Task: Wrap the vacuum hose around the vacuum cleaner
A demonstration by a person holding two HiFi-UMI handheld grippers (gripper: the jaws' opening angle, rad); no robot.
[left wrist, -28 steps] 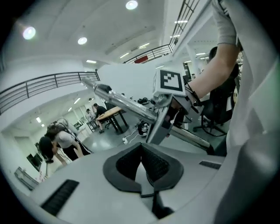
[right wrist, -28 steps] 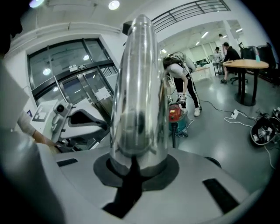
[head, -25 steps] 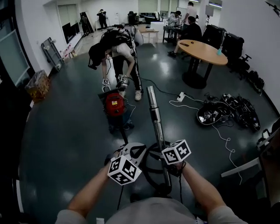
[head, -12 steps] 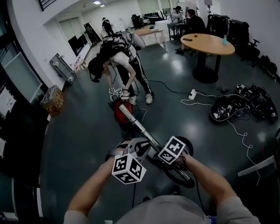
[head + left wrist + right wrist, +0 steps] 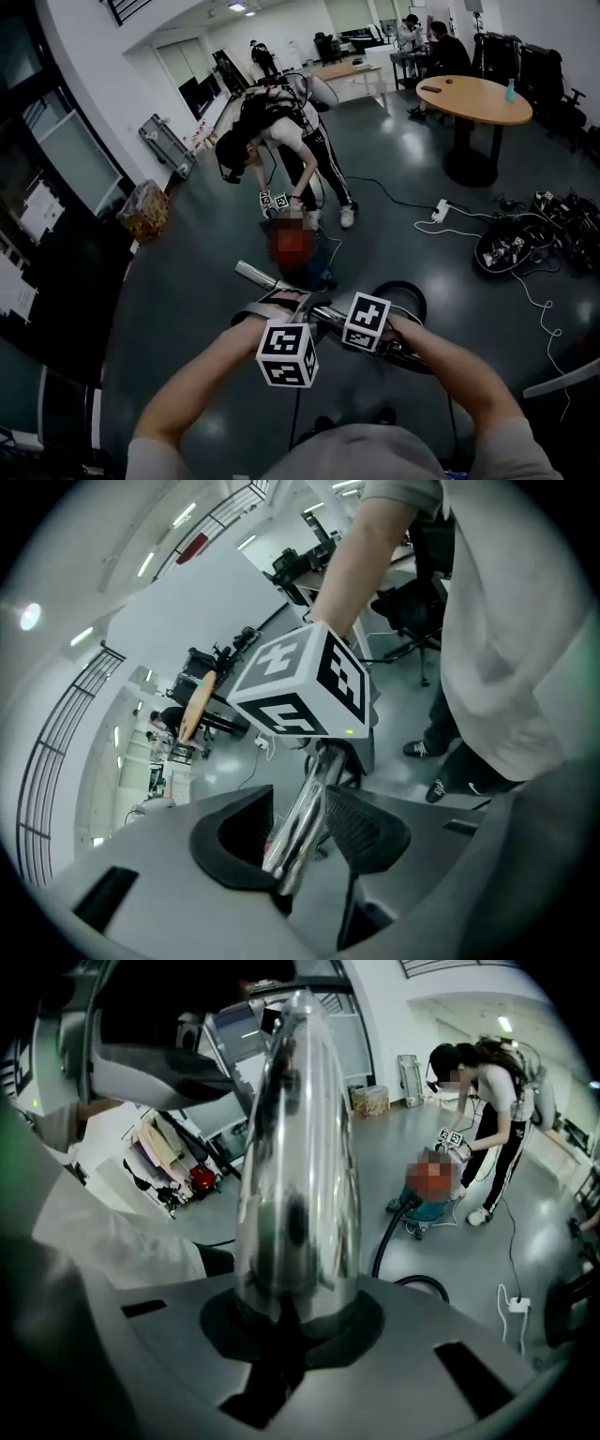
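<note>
The vacuum cleaner point(image 5: 292, 248) stands on the dark floor ahead, with its black hose point(image 5: 410, 292) looped on the floor near my hands. The hose's chrome tube point(image 5: 251, 276) lies across in front of me and points left. My right gripper point(image 5: 330, 317) is shut on that tube point(image 5: 295, 1194), which rises straight out of its jaws point(image 5: 291, 1321). My left gripper point(image 5: 286, 302) has the same tube point(image 5: 305, 813) between its jaws, which are opening, and its pads point(image 5: 367, 832) no longer clamp it. In the right gripper view the hose point(image 5: 386, 1237) runs to the vacuum cleaner point(image 5: 433, 1192).
Another person point(image 5: 281, 122) bends over the vacuum cleaner with two marker-cube grippers point(image 5: 274, 200). A round wooden table point(image 5: 473, 98) stands at the back right. A power strip with white cable point(image 5: 441, 209) and a heap of black gear point(image 5: 525, 246) lie right. A basket point(image 5: 145, 210) sits left.
The chrome tube has swung from pointing away from me to lying across toward the left. Both grippers have stayed together on it, and my head has turned.
</note>
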